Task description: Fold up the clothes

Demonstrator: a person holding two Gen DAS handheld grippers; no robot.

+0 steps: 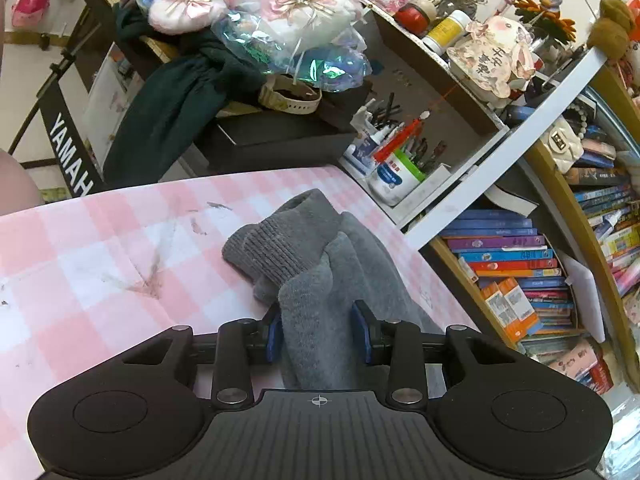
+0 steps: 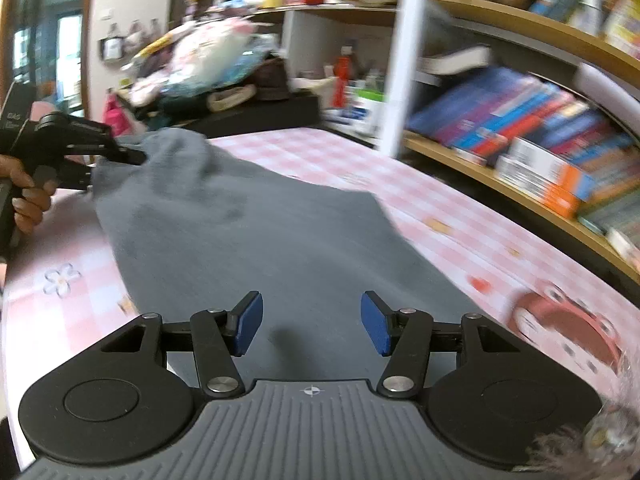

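Grey garment (image 1: 320, 280) ribbed-cuffed between left tool (image 1: 318, 332) pads, grip unclear; right tool (image 2: 312, 322) released above it.

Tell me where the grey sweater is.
The grey sweater lies on the pink checked tablecloth, beside the bookshelf; a bunched fold sits between the left hand-held gripper pads.

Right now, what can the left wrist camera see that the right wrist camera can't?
Only the left wrist camera shows the ribbed cuff and the keyboard. Only the right wrist camera shows the right gripper, open with nothing between its pads, and a hand. Both show the gray sweater, pink checkered table and bookshelf.
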